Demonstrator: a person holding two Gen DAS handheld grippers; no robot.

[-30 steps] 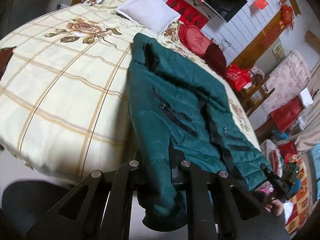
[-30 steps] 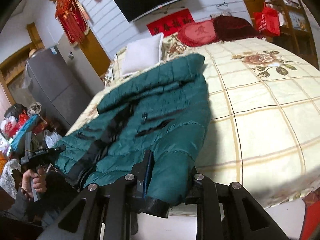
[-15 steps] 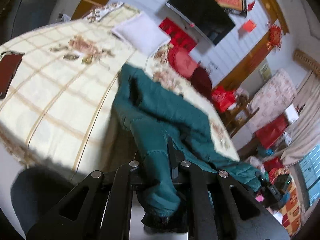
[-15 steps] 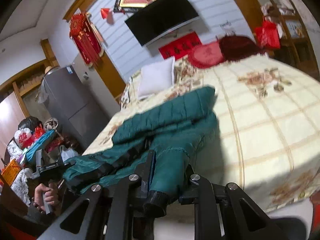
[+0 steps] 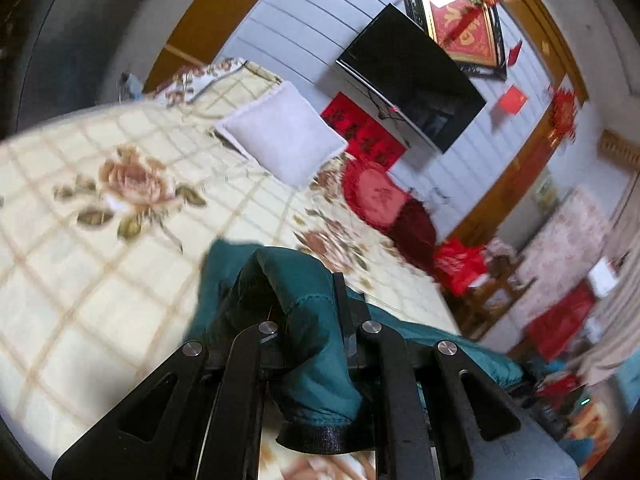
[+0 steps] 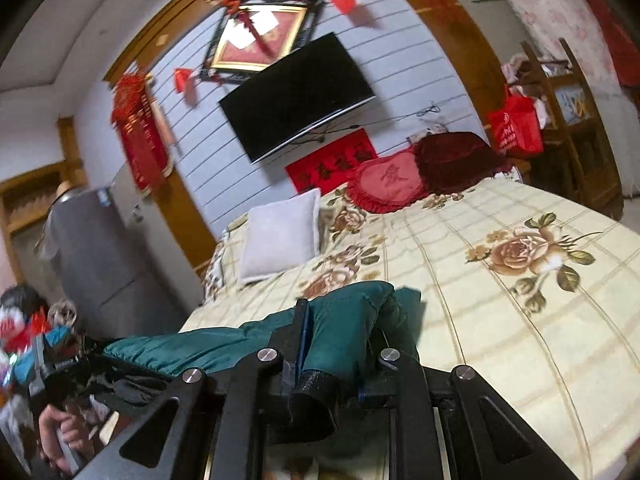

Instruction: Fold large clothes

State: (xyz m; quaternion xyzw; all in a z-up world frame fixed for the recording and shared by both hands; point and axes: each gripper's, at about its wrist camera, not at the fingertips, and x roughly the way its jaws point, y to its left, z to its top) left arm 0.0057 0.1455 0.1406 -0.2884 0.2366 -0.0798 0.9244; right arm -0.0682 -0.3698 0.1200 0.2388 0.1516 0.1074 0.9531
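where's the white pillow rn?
The white pillow sits at the head of the bed, left of the red heart cushion in the right wrist view, below the wall TV.

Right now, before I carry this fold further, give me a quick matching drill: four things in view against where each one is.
Things:
1. green jacket
2. white pillow
3. television
4. red heart cushion

Places:
A. mounted on the striped wall
B. on the bed by the headboard, beside a dark red cushion
C. pinched in the left gripper and the right gripper
D. lying flat on the bedspread at the head end, nearer the grey cabinet

Pairs: 1-C, 2-D, 3-A, 4-B
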